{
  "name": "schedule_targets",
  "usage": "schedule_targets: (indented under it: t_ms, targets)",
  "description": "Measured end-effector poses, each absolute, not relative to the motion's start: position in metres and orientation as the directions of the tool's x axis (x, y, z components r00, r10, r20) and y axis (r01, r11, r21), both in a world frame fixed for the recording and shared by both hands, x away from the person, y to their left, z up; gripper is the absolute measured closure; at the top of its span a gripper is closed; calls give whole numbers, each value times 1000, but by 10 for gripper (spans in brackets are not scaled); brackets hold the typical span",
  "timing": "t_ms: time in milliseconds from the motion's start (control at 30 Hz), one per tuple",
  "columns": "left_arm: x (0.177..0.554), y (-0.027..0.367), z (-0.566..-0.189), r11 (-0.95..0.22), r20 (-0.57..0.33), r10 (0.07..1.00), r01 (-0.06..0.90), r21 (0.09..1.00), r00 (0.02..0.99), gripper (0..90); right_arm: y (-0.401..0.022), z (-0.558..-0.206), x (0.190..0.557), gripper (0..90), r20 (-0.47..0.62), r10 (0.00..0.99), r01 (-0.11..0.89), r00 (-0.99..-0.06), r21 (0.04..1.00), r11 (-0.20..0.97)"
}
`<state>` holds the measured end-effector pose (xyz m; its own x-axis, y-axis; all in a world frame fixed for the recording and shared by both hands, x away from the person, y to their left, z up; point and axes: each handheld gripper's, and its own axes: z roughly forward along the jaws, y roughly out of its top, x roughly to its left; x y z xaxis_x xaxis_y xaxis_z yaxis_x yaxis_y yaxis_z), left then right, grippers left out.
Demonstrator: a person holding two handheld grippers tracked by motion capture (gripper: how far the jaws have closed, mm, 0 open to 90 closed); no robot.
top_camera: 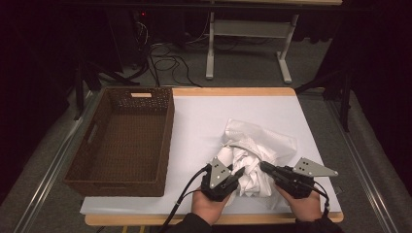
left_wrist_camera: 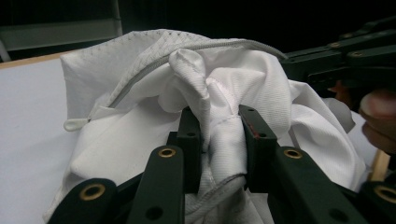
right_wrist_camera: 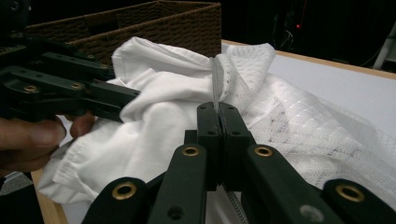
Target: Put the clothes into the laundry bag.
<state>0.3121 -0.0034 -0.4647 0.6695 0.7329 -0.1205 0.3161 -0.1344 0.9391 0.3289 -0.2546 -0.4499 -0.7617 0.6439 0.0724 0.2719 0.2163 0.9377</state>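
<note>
White garment [top_camera: 255, 158], crumpled in a loose heap, lies on the near right part of the tabletop [top_camera: 204, 121], close to the near edge. The tabletop is covered by a white sheet, with a strip of bare wood showing along its far and near edges. Bare white surface stretches behind the garment to the far edge and to its left as far as the basket.

The brown wicker basket [top_camera: 97, 160], a deep rectangle, takes up the left side of the tabletop. Its right wall stands near the garment without touching it, and its near wall ends short of the tabletop's near edge.

In the right gripper view, part of the garment is a see-through mesh [right_wrist_camera: 303, 126] that spreads flat toward the open right side, and a grey zip [right_wrist_camera: 216, 79] runs up its middle.

The left tool [top_camera: 239, 175] enters from the near edge, held in a hand [top_camera: 210, 206]. In the left gripper view its jaws are clenched on a bunched fold of the white fabric, the pads [left_wrist_camera: 191, 140] pressing in on both sides.

The right tool [top_camera: 265, 167], held in the other hand [top_camera: 307, 206], points in from the right. In the right gripper view its jaws are clamped tight together on the zip, pinching it at the tips. The two tools sit near each other over the near side of the heap.
</note>
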Motion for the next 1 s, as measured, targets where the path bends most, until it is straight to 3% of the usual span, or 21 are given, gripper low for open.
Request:
schedule_targets:
  t_ms: [400,1000]
  targets:
    - [343,-41,-496,-232,-74,747,364,902,660,724,-259,-461,333,900,90,662,315,-744,921,230]
    - [356,-60,-510,-321,-20,757,398,859,653,726,-264,-434,316,900,108,618,247,-779,958,145]
